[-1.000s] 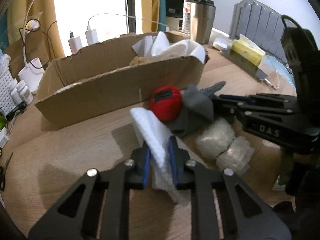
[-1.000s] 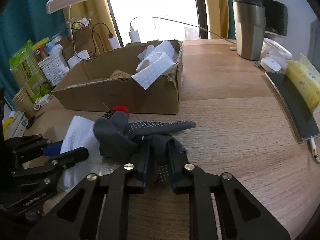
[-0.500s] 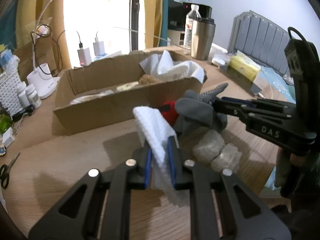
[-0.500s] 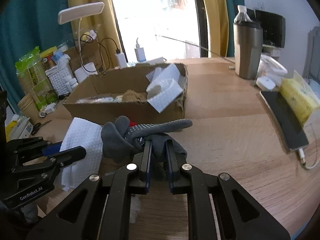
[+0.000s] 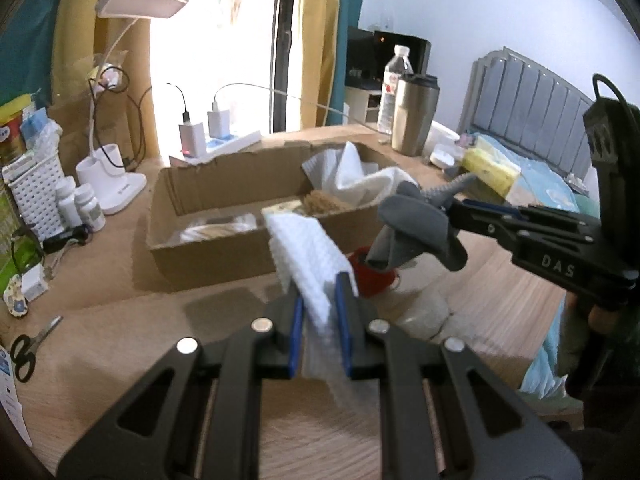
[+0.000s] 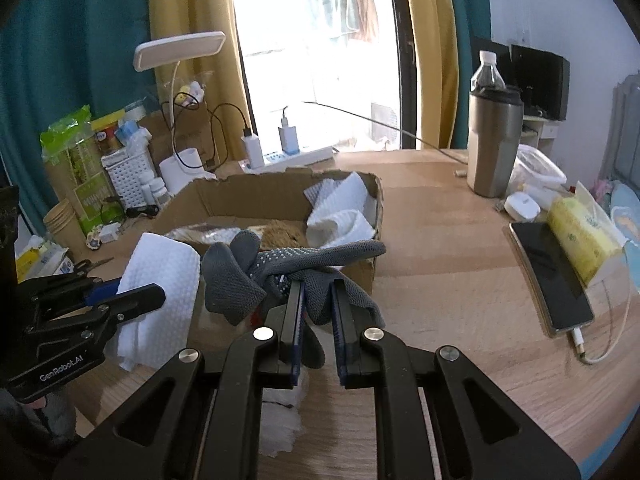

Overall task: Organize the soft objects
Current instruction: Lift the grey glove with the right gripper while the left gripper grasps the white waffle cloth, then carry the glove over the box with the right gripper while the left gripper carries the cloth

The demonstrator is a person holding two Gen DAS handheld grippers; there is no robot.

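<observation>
My left gripper [image 5: 320, 300] is shut on a white textured cloth [image 5: 306, 256] and holds it above the wooden table, in front of the cardboard box [image 5: 208, 248]. My right gripper [image 6: 316, 300] is shut on a grey dotted glove [image 6: 280, 268], lifted just before the box [image 6: 364, 276]. The glove also shows in the left wrist view [image 5: 416, 224], and the cloth in the right wrist view [image 6: 160, 276]. A red soft object [image 5: 370, 276] and clear bubble wrap [image 5: 424, 312] lie on the table below. White cloths [image 6: 340, 216] lie in the box.
A steel tumbler [image 6: 494, 140] and a water bottle [image 6: 486, 72] stand at the back right. A phone [image 6: 548, 276] and a yellow tissue pack [image 6: 580, 240] lie at the right. A desk lamp [image 5: 120, 120], a white basket [image 5: 34, 192] and scissors [image 5: 28, 350] are at the left.
Both grippers have risen with their loads. The white cloth and the grey glove have come up off the table, and the box interior has come into fuller view.
</observation>
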